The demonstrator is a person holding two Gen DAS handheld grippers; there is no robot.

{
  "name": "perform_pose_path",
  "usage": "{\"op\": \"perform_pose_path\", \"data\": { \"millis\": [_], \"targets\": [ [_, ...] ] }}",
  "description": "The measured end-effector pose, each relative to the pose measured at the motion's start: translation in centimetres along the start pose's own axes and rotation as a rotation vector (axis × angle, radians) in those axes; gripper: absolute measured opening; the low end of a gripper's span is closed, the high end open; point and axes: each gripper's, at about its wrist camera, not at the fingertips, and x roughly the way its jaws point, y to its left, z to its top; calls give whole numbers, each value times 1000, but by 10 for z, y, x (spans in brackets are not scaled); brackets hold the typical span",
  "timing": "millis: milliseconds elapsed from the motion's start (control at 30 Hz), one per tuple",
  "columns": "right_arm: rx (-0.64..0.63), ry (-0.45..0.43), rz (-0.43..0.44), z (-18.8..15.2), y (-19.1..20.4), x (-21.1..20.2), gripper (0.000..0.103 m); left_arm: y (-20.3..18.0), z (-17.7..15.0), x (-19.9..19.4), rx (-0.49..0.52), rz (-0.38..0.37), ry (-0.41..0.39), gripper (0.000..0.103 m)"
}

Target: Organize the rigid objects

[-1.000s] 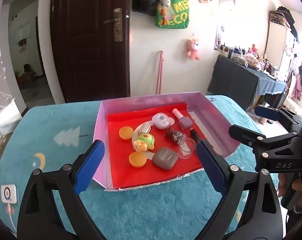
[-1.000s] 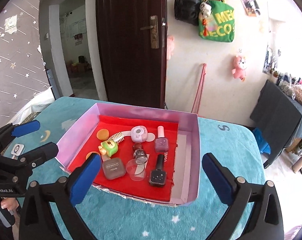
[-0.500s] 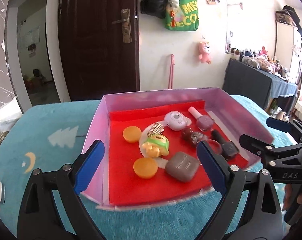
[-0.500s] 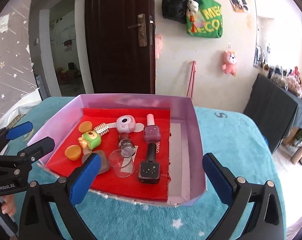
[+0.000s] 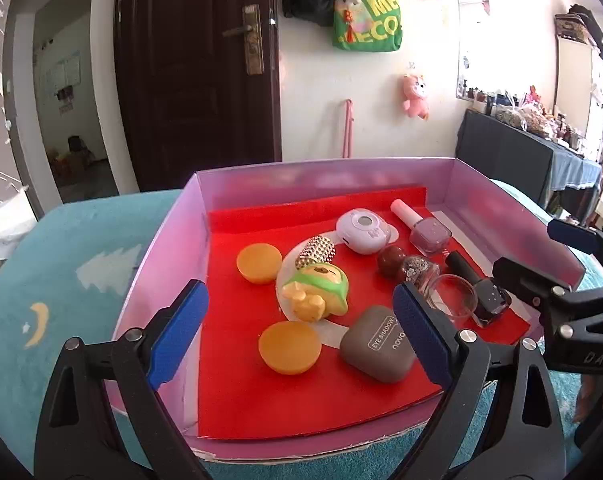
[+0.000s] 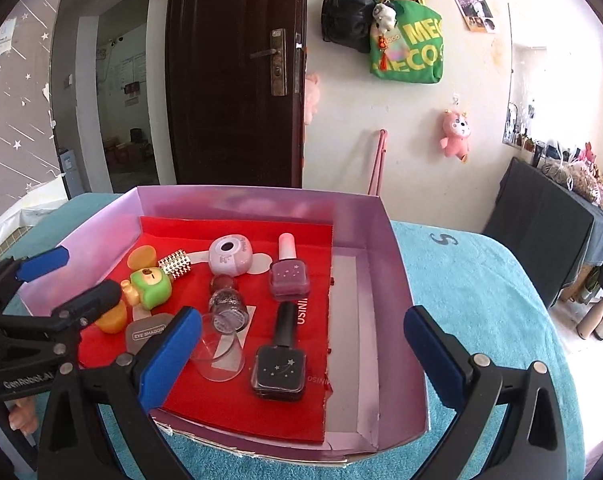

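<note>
- Teal cloth with a white tree and a yellow moon covers the table (image 5: pixel 81 248); behind it stand a dark wooden door (image 5: pixel 197 72), a green tote bag (image 5: pixel 367 16) on the wall and a pink plush toy (image 5: pixel 414 95).
- On the cloth sits a shallow pink box (image 5: pixel 169 248) with a red paper liner (image 5: pixel 301 392) over most of its floor; a bare strip runs along the box's right side in the right wrist view.
- Left gripper (image 5: pixel 299 330): blue pads spread wide, nothing between them, poised above the near edge of the box.
- Right gripper (image 6: pixel 301 354): likewise wide and empty, over the near right part of the box.
- Near the front lie an orange round lid (image 5: pixel 289 347) and a grey eye shadow case (image 5: pixel 377 344), close together.
- A second orange lid (image 5: pixel 259 263) rests further back on the left.
- A green and yellow toy figure (image 5: pixel 317 292) lies on a white disc, touching a studded silver roller (image 5: pixel 315 252).
- A white round device (image 5: pixel 361 230) sits toward the back, beside a mauve nail polish bottle (image 6: pixel 288 272) with a pale cap.
- A glitter bottle (image 6: pixel 227 300) with a dark red cap lies on its side, its base against a clear glass cup (image 6: pixel 217 354).
- A black nail polish bottle (image 6: pixel 279 364) with stars lies flat, right of the cup.
</note>
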Motion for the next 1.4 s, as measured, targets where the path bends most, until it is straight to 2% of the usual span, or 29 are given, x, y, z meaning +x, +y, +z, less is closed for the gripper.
{"op": "perform_pose_path", "data": {
  "millis": [133,467,1400],
  "targets": [
    [0,4,8,-3,3,1,103,6,0,-1,-29,-2,-7,94],
    [12,-2,5,-7,2,1,103,-2,-3,-3,25,8,-2,94],
    [9,-2,-9,-8,2,3,103,1,-3,0,11,1,18,94]
  ]
}}
